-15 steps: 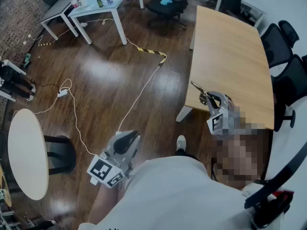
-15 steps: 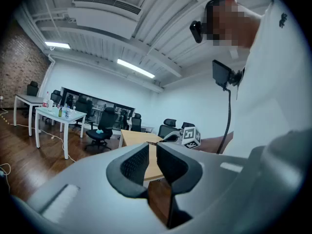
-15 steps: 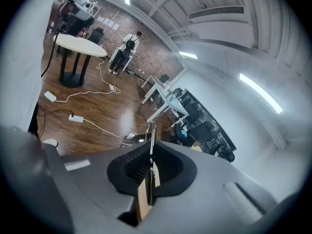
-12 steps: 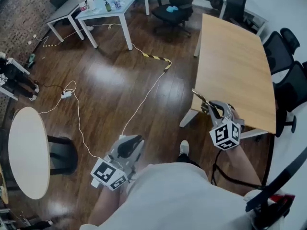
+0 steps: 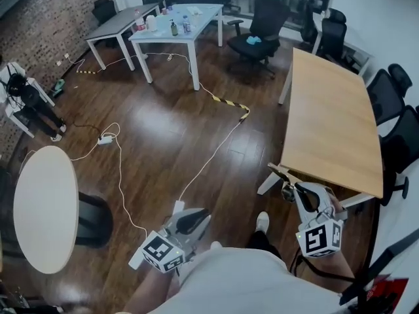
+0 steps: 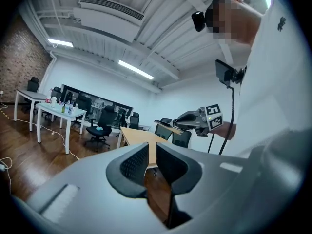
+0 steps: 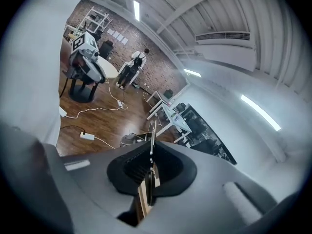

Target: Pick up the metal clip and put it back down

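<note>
My right gripper (image 5: 296, 187) is shut on the metal clip (image 5: 280, 173), a thin bent strip that sticks out past the fingertips toward the near left corner of the wooden table (image 5: 334, 123). It hangs in the air just off that corner. In the right gripper view the clip (image 7: 152, 140) stands edge-on, pinched between the black pads (image 7: 136, 165). My left gripper (image 5: 196, 218) is held low over the floor, away from the table, its jaws a narrow gap apart with nothing between them (image 6: 152, 152). The left gripper view also catches the right gripper (image 6: 192, 118).
A round white table (image 5: 39, 208) stands at the left. White desks (image 5: 177, 18) with bottles and office chairs (image 5: 258, 41) are at the back, more chairs (image 5: 399, 110) along the right. White cables (image 5: 111, 139) and a striped cable cover (image 5: 229, 103) cross the wooden floor.
The right gripper has drawn back with the clip from over the table's near edge to just off its corner. The head view has tilted up. The left gripper stays low.
</note>
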Tool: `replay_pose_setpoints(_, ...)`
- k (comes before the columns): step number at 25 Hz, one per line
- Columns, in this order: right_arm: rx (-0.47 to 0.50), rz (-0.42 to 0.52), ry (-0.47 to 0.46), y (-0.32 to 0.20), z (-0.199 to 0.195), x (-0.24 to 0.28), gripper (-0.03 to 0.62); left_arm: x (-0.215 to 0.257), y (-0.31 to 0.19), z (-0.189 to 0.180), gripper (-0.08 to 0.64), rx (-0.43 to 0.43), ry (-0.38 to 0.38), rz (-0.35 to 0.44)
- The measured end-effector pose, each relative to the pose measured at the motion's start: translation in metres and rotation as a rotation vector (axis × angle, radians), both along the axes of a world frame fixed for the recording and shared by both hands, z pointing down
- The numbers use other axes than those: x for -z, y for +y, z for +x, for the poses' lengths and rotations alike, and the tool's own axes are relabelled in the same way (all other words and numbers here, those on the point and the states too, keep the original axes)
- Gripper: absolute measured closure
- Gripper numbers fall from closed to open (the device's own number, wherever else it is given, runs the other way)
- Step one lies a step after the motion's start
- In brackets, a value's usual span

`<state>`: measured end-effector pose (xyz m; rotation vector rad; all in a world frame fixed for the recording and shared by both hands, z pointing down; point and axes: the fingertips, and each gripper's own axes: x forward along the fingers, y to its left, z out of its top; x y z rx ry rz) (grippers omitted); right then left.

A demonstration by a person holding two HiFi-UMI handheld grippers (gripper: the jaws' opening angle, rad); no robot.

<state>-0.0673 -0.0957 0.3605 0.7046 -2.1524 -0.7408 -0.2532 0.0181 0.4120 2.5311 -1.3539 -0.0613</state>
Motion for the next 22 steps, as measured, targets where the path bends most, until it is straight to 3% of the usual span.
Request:
replay_pose_setpoints(3, -0.008, 0.007, -0.007, 0.008, 0.002, 0.004, 0.591, 0.000, 0.000, 0.002, 0.560, -0.005, -0.018, 0.020)
replay_pose_setpoints(8, -0.038, 0.016, -0.008, 0.006, 0.010, 0.007, 0.591, 0.011, -0.007, 0.003, 0.544, -0.017, 0.029, 0.046)
replay_pose_setpoints(11, -0.054, 0.012, -0.009, -0.004, 0.020, 0.002, 0.591, 0.011, -0.014, 0.010, 0.534, -0.034, 0.010, 0.045)
replay_pose_setpoints(22, -0.123, -0.037, 0.047, -0.121, 0.083, -0.074, 0.591, 0.011, -0.068, 0.037, 0.529, -0.031, -0.033, 0.023)
